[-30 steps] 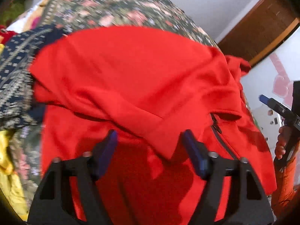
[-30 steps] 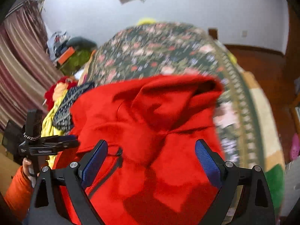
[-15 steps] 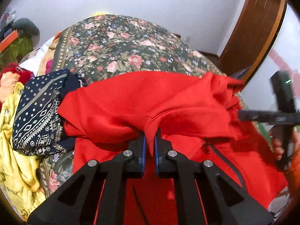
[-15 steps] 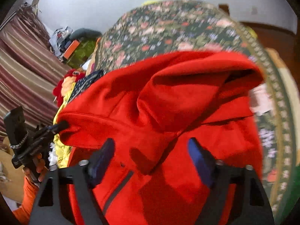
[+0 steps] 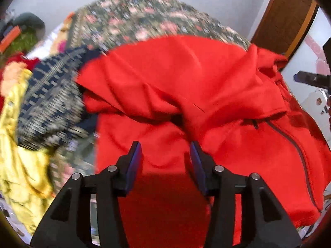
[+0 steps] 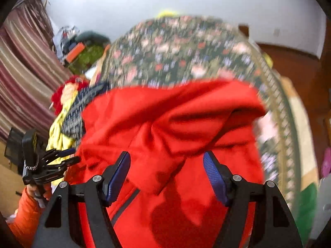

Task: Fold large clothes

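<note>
Both tongs stand apart with nothing pinched. We see the left gripper point(image 5: 165, 155) with its jaws about halfway apart, just opened again after a full close, its blue pads above red cloth but not pressing it. We see the right gripper point(image 6: 167, 173) wider, its jaws having just narrowed a little, a raised fold of the garment rising between the pads without visible contact.

We then list the scene from largest to smallest:

1. Bed with floral cover point(image 6: 182, 49): it carries everything; its far end reaches the white wall.
2. Red jacket point(image 5: 186, 78): it lies across the near end of the bed, bunched in folds, reaching the near edge under both tools. A dark zipper point(image 5: 289, 140) runs down its right part in the left wrist view.
3. Yellow cloth point(image 5: 18, 155): it lies at the left edge of the bed.
4. Navy patterned cloth point(image 5: 47, 103): it lies on the yellow cloth, its edge touching the left side of the jacket.
5. Orange sleeve point(image 6: 24, 212): it shows at the lower left of the right wrist view, leading to the hand that holds the left tool

Both views are blurred
</note>
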